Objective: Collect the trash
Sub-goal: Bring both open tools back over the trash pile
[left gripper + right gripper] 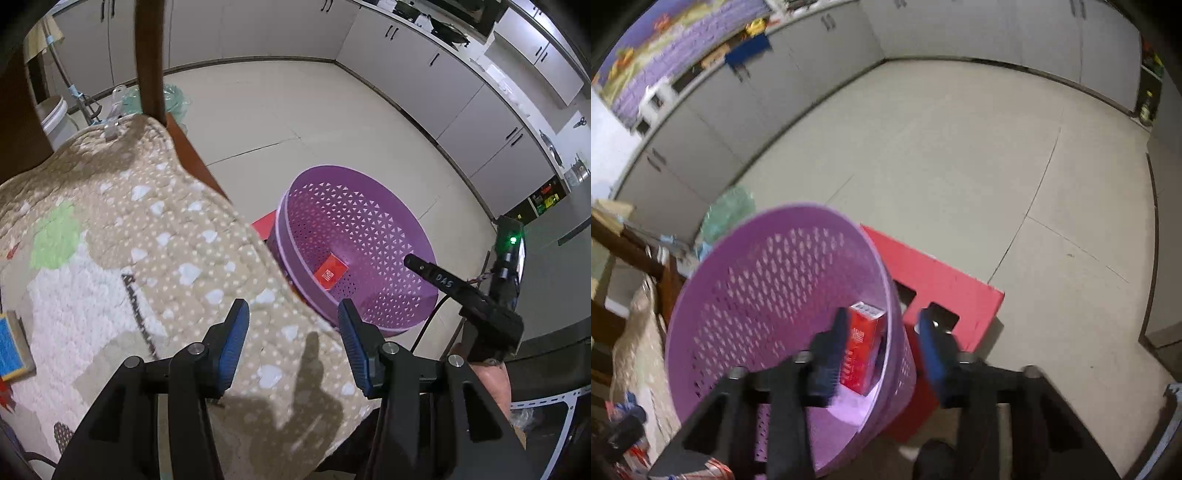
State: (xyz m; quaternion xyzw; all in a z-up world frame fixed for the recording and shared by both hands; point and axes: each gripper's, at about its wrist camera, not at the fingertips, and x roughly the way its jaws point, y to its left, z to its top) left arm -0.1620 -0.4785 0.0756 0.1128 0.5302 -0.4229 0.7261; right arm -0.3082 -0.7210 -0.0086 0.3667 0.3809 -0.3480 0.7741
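A purple perforated basket [373,236] stands on the floor with a red carton [330,273] lying on its bottom. In the right wrist view my right gripper [883,315] hovers over the basket's near rim [894,325], open, one finger on each side of the rim, gripping nothing. The red carton [862,350] lies loose below it. One black finger [424,269] of that gripper shows over the basket in the left wrist view. My left gripper [292,308] is open and holds nothing, above a beige quilted cloth [147,240] with white hearts.
The basket rests against a red stool [945,280] with dark cut-outs. A wooden post [149,55] rises behind the cloth. A blue-and-tan pad [11,347] lies at the cloth's left edge. A green plastic bag [729,210] and grey cabinets [424,74] border the tiled floor.
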